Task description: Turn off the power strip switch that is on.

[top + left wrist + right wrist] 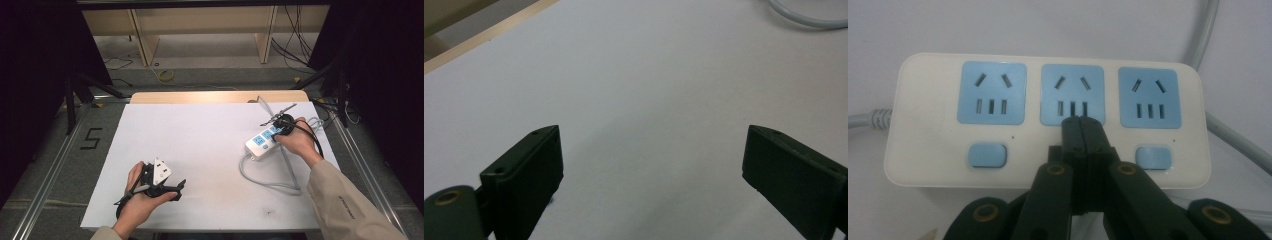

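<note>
A white power strip (261,142) with three blue sockets lies at the right of the white table top (200,150). Its grey cable (265,182) loops toward the front. My right gripper (278,131) is shut with nothing between its jaws. In the right gripper view its tips (1082,124) rest at the lower edge of the middle socket (1072,90) of the power strip (928,125). A blue button (987,154) shows at the left and another (1153,156) at the right; the jaws hide the spot between them. My left gripper (177,191) stands open over bare table at the front left (651,145).
A wooden strip (200,96) borders the table's far edge. Beyond it are shelf legs and loose cables (295,45) on the floor. A "5" marking (91,138) lies on the floor at the left. A piece of the grey cable (809,20) shows in the left gripper view.
</note>
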Motion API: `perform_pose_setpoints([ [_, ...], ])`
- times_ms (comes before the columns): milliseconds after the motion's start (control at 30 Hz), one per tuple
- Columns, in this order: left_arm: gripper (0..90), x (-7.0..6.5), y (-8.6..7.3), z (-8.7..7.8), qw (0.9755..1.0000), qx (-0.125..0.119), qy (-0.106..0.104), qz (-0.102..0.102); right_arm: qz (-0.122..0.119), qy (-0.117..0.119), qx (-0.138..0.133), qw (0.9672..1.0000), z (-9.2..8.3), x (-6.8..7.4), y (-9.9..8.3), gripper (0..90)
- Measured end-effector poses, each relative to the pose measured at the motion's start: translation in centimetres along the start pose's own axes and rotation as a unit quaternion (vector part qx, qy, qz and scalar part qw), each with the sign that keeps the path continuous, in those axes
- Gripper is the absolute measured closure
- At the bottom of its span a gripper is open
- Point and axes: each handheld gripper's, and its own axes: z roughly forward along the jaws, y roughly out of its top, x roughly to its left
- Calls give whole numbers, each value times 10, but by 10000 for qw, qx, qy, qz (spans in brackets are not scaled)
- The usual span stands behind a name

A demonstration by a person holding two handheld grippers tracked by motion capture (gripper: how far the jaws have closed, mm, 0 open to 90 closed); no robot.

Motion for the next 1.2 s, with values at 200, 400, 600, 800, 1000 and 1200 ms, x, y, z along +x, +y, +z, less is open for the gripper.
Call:
perform_pose_setpoints([
  [200,89,0,0,0,10000,7,-7,12,66,31,-38,10000,0,-1,-1,900],
  [400,90,0,0,0,10000,10,-11,4,81,60,-83,9999,0,-2,-2,900],
  [600,90,0,0,0,10000,10,-16,-1,42,-27,-135,9999,0,1,-3,900],
  [800,90,1,0,0,10000,15,-16,-5,94,9,-213,9997,0,0,-5,900],
  [1000,90,0,-1,1,10000,-1,-11,-30,92,-15,-335,9994,0,1,-8,900],
  [1200,89,0,-1,1,10000,14,-4,-32,83,-53,-426,9990,0,1,-11,900],
])
